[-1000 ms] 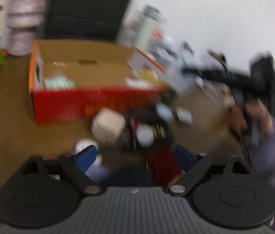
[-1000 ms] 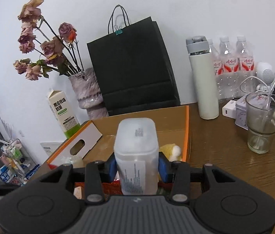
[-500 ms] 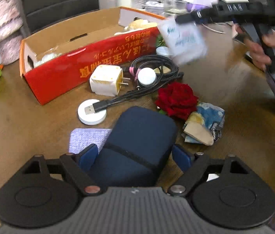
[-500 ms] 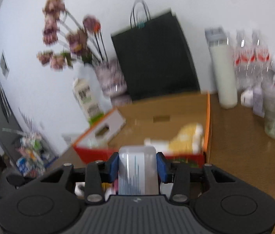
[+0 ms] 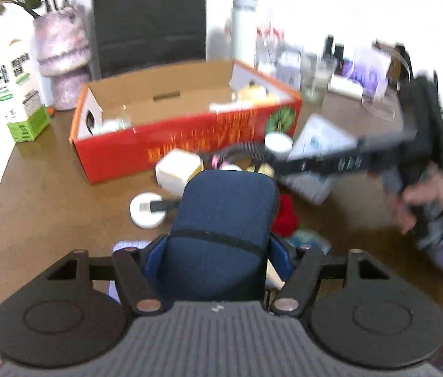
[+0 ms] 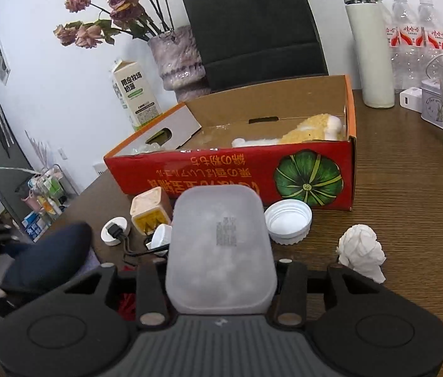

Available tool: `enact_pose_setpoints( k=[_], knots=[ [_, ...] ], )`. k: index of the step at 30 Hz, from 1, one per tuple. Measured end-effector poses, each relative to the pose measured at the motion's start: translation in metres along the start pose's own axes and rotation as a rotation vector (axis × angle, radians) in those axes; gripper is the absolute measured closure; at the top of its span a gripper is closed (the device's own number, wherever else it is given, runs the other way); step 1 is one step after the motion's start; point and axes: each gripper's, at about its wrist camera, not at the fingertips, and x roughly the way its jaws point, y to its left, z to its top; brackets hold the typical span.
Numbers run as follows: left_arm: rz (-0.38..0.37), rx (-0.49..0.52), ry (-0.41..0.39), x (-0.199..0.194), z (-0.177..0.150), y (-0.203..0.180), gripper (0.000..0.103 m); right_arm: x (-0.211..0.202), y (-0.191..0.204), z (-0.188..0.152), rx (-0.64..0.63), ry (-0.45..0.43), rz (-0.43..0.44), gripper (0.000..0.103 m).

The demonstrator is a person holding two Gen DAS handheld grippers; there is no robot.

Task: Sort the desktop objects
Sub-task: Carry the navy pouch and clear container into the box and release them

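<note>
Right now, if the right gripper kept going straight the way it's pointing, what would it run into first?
Most likely the red cardboard box. The right gripper holds a frosted plastic container that leads the way, and the box's front wall lies just beyond it; depth is uncertain.

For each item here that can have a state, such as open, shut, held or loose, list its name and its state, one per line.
Red box: open, plush toy inside.
Frosted container: held in the right gripper.
Navy case: between the closing left gripper fingers.
White cap: loose, upside down.
Thermos: upright, lid on.

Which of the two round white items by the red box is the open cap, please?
The ribbed white cap below the pumpkin picture, hollow side up; the white puck left carries a black cable.
</note>
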Motion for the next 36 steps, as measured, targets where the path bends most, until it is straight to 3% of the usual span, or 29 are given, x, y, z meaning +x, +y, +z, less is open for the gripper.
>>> enact_pose_setpoints(
  k=[3, 14, 19, 22, 25, 29, 32, 34, 36],
  knots=[
    [0.008, -0.011, -0.02, -0.007, 0.01, -0.001, 0.036, -0.001, -0.007, -0.002, 0.025, -0.011, 0.003, 0.062],
    [0.052, -0.136, -0.048, 0.024, 0.041, 0.028, 0.036, -0.008, -0.024, -0.005, 0.073, -0.042, -0.004, 0.062],
    [0.09, -0.148, -0.124, 0.022, 0.085, 0.044, 0.036, -0.032, -0.027, 0.0, 0.104, -0.12, 0.035, 0.062],
    [0.101, -0.174, -0.16, 0.032, 0.123, 0.061, 0.036, -0.046, -0.021, 0.039, 0.119, -0.169, 0.027, 0.062],
    [0.152, -0.208, -0.149, 0.068, 0.161, 0.082, 0.036, -0.036, -0.015, 0.101, 0.066, -0.221, -0.018, 0.062],
    [0.184, -0.238, -0.066, 0.128, 0.19, 0.109, 0.036, 0.032, -0.024, 0.178, 0.042, -0.18, -0.134, 0.062],
    [0.271, -0.288, 0.007, 0.176, 0.193, 0.129, 0.036, 0.09, -0.044, 0.206, 0.075, -0.111, -0.228, 0.062],
    [0.318, -0.29, 0.014, 0.192, 0.187, 0.138, 0.037, 0.115, -0.055, 0.213, 0.098, -0.065, -0.26, 0.062],
    [0.319, -0.29, 0.035, 0.202, 0.185, 0.143, 0.036, 0.129, -0.061, 0.214, 0.083, -0.06, -0.268, 0.059]
  ],
)
